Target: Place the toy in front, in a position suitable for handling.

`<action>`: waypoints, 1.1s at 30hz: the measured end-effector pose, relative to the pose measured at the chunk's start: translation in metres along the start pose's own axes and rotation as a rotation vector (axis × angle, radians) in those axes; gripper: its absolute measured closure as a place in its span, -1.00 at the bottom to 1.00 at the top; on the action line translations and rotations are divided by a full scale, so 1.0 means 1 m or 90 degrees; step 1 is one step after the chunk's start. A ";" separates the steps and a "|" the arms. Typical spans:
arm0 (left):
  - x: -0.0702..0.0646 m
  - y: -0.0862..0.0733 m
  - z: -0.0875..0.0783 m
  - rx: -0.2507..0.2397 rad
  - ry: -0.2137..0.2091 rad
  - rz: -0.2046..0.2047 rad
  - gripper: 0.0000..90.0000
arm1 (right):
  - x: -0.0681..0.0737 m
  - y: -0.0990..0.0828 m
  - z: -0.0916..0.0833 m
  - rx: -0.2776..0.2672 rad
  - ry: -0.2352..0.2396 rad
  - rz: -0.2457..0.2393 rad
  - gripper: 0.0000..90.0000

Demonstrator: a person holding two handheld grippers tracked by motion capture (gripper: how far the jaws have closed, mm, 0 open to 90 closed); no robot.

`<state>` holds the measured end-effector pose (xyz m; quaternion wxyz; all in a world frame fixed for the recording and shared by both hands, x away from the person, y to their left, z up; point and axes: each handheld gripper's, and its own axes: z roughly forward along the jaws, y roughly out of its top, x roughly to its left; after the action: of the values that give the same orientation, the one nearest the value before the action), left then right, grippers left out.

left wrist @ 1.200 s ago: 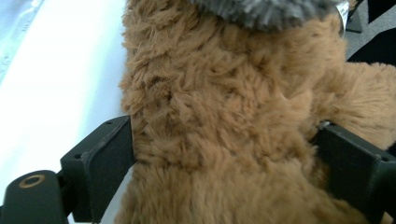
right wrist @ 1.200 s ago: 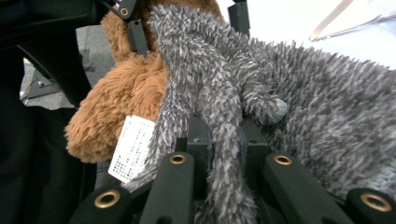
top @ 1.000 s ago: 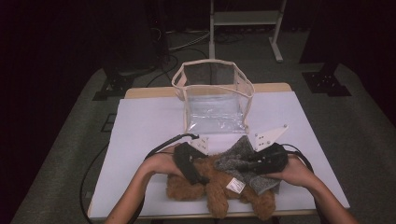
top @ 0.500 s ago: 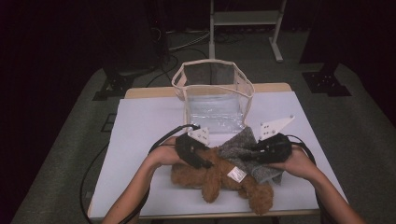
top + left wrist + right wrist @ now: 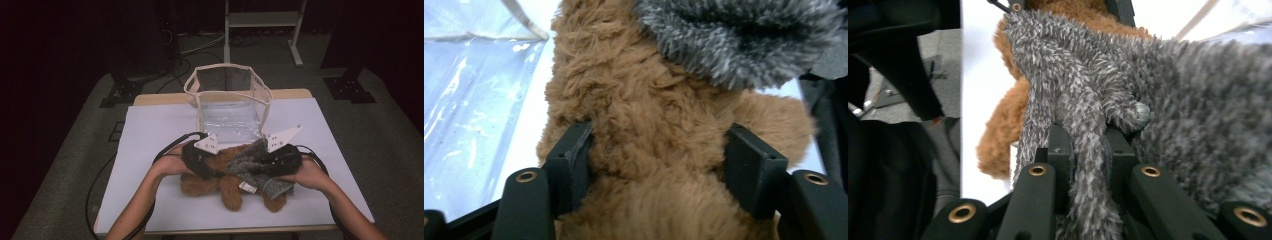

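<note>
High view: your left tongs (image 5: 216, 164) grip the brown teddy (image 5: 227, 186), jaws just eased wider but pads pressing its body. Right tongs (image 5: 260, 164) pinch the grey fleece (image 5: 252, 162) tight over it.

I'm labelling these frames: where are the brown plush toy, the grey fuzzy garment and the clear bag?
brown plush toy (image 5: 649, 130), left gripper view, body.
grey fuzzy garment (image 5: 1198, 100), right gripper view, main panel.
clear bag (image 5: 227, 70), high view, rim.

Dark lab, white table (image 5: 150, 150), metal stand (image 5: 262, 20), floor cables (image 5: 195, 47)

1 brown plush toy (image 5: 225, 182), 1 grey fuzzy garment (image 5: 252, 162) (prob. vest), 1 clear bag (image 5: 230, 102).
</note>
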<state>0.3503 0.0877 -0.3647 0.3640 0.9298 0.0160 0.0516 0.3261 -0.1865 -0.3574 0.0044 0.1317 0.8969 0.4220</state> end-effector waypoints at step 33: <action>-0.025 -0.009 -0.005 -0.004 0.003 -0.005 -0.19 | 0.004 0.030 -0.015 -0.034 -0.021 -0.032 0.73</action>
<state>0.3246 0.0960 -0.3695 0.3671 0.9285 0.0201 0.0522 0.3278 -0.1787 -0.3250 0.0333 0.1163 0.8882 0.4433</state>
